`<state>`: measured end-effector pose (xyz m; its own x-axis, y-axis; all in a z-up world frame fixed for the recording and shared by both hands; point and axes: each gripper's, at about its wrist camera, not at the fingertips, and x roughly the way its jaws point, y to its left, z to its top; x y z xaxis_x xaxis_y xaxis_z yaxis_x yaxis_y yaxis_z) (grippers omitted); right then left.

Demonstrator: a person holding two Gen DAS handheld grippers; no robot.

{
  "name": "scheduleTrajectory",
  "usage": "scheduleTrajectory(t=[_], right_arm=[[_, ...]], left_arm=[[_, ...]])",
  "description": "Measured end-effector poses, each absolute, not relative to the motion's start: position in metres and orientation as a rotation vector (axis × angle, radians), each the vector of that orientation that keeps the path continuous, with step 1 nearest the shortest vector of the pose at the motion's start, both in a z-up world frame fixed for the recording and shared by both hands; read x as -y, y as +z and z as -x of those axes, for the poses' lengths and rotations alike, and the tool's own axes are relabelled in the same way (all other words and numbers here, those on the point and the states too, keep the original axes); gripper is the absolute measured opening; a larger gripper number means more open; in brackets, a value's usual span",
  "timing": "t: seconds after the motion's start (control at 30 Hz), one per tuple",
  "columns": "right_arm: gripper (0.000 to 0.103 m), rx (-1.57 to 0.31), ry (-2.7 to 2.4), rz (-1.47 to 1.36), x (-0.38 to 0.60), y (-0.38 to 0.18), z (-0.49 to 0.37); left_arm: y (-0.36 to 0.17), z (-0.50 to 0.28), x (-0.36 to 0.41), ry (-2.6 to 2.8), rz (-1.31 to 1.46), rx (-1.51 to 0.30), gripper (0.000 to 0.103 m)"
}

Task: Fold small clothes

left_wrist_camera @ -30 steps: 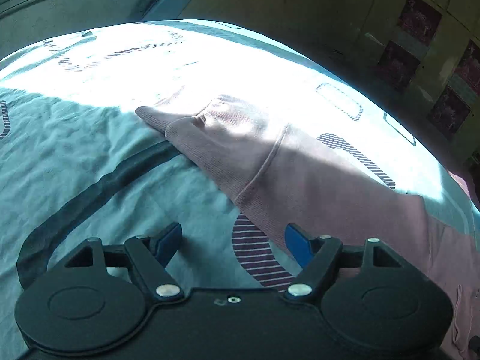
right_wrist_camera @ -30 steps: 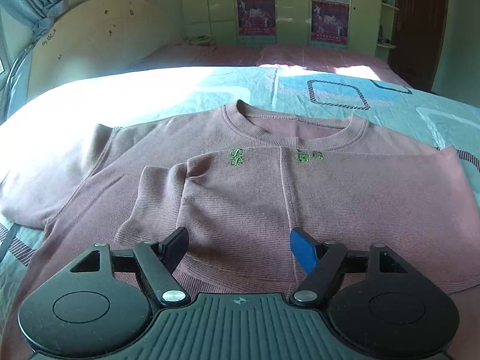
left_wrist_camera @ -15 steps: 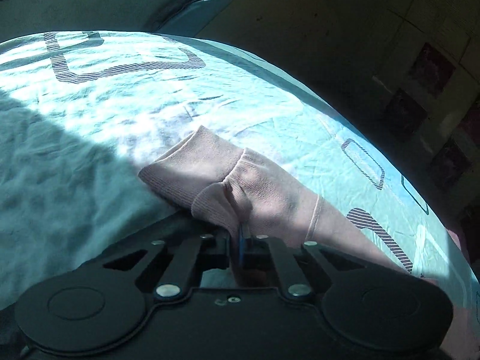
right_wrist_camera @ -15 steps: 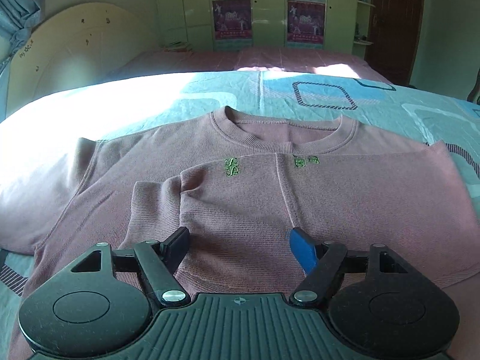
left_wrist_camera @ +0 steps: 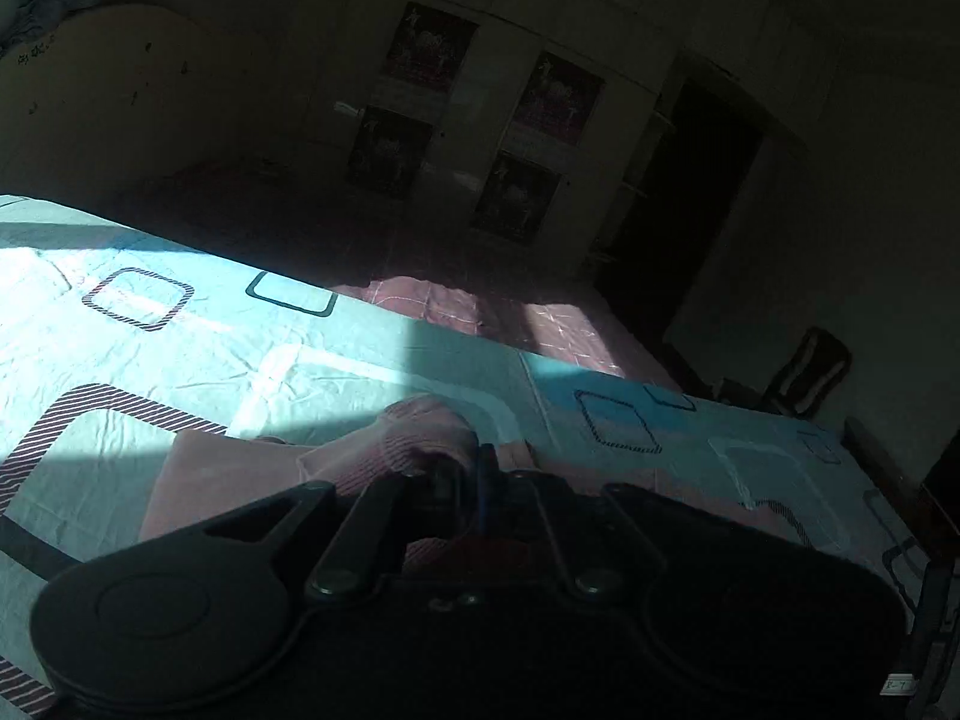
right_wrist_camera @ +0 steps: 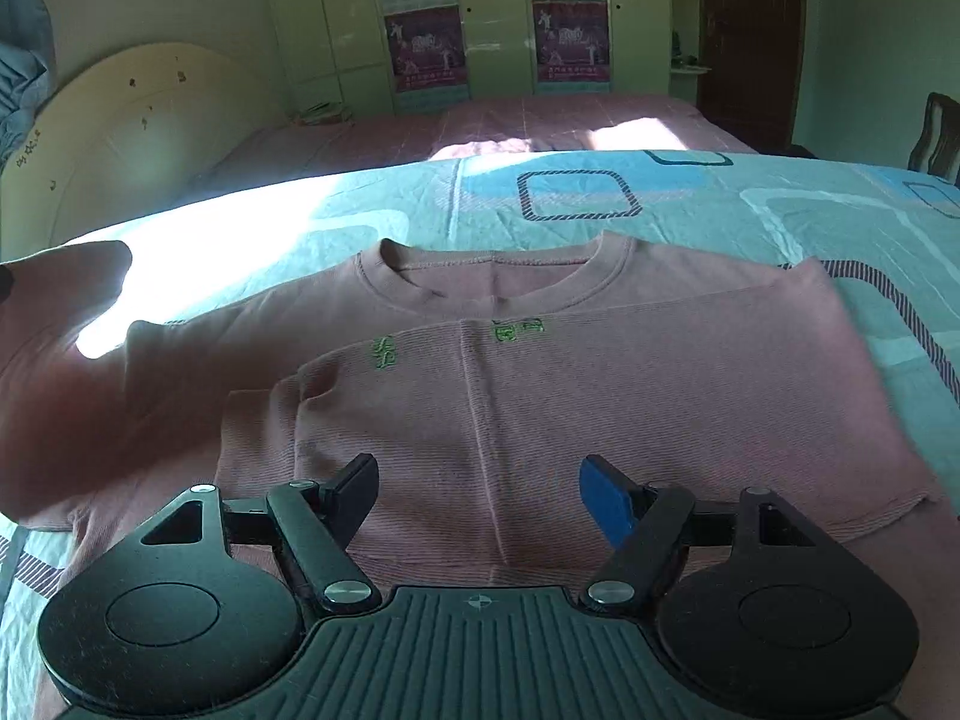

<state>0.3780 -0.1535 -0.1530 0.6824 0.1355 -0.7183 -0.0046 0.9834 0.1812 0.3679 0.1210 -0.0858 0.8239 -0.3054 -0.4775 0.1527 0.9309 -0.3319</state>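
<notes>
Fingers of the left gripper (left_wrist_camera: pixel 465 477) are pinched tight on the cuff of the pink sweater's sleeve (left_wrist_camera: pixel 420 438), lifted off the teal bedsheet (left_wrist_camera: pixel 252 354). Those of the right gripper (right_wrist_camera: pixel 480 495) stand wide apart with nothing between them, above the sweater (right_wrist_camera: pixel 600 372), which lies flat on the sheet with its other sleeve folded across the chest. Beyond are a pink bed (right_wrist_camera: pixel 540 126), a wardrobe with posters (right_wrist_camera: pixel 426 42) and a dark door (right_wrist_camera: pixel 750 42); a chair (right_wrist_camera: pixel 936 132) stands at the right edge.
</notes>
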Motion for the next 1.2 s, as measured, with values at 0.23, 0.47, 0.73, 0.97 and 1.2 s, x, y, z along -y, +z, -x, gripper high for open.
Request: scheduleTrajectory(t=[0.23,0.47,0.73,0.97,1.2], right_arm=[[0.074,-0.799,0.021,-0.232,0.231,-0.148,-0.367],[0.074,-0.787,0.114,-0.288,0.256,-0.147,-0.365],[0.074,-0.727,0.302,-0.143,0.196,-0.136,-0.368],[0.074,-0.716,0.388,0.171,0.127,-0.17,-0.364],[0.019,-0.765,0.356,0.12,0.12,-0.183,-0.389]], left_arm=[[-0.137,-0.378,0.028,-0.428,0.121,-0.667,0.006],[-0.16,-0.365,0.059,-0.429,-0.031,-0.734,0.066],[-0.137,-0.343,-0.02,-0.193,-0.092,-0.697,0.081],[-0.153,-0.329,-0.089,0.022,-0.083,-0.764,0.078],[-0.175,-0.325,-0.104,0.058,-0.111,-0.804,0.071]])
